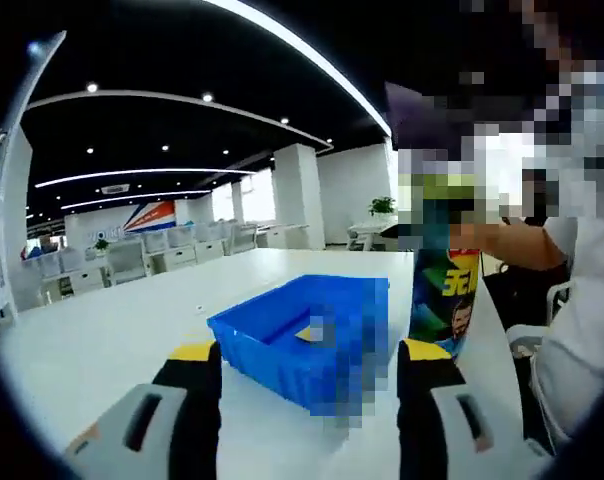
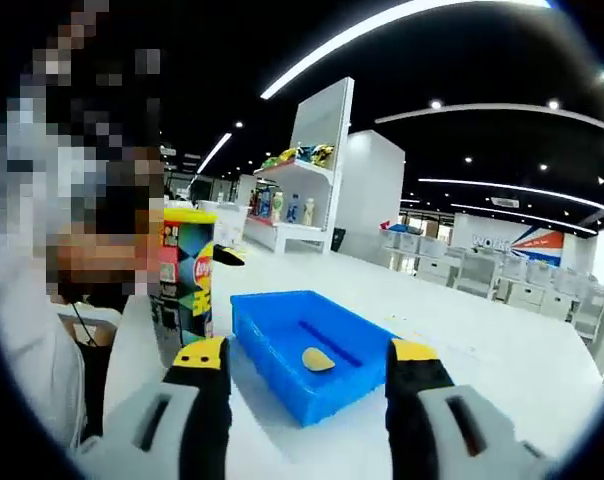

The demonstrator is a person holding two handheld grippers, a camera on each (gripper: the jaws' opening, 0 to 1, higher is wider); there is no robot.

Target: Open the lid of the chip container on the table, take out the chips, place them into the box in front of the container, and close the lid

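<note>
Chip container (image 2: 187,268) upright, yellow rim, colourful label, beside blue box (image 2: 307,352) holding one chip (image 2: 317,359), left gripper (image 1: 310,352) and right gripper (image 2: 307,352) spread, empty.

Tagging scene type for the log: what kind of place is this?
Likely an open-plan office or showroom. Rows of white desks and chairs fill the back, a display shelf holds packaged goods, and ceiling strip lights run overhead. The blue box sits on a white table.
</note>
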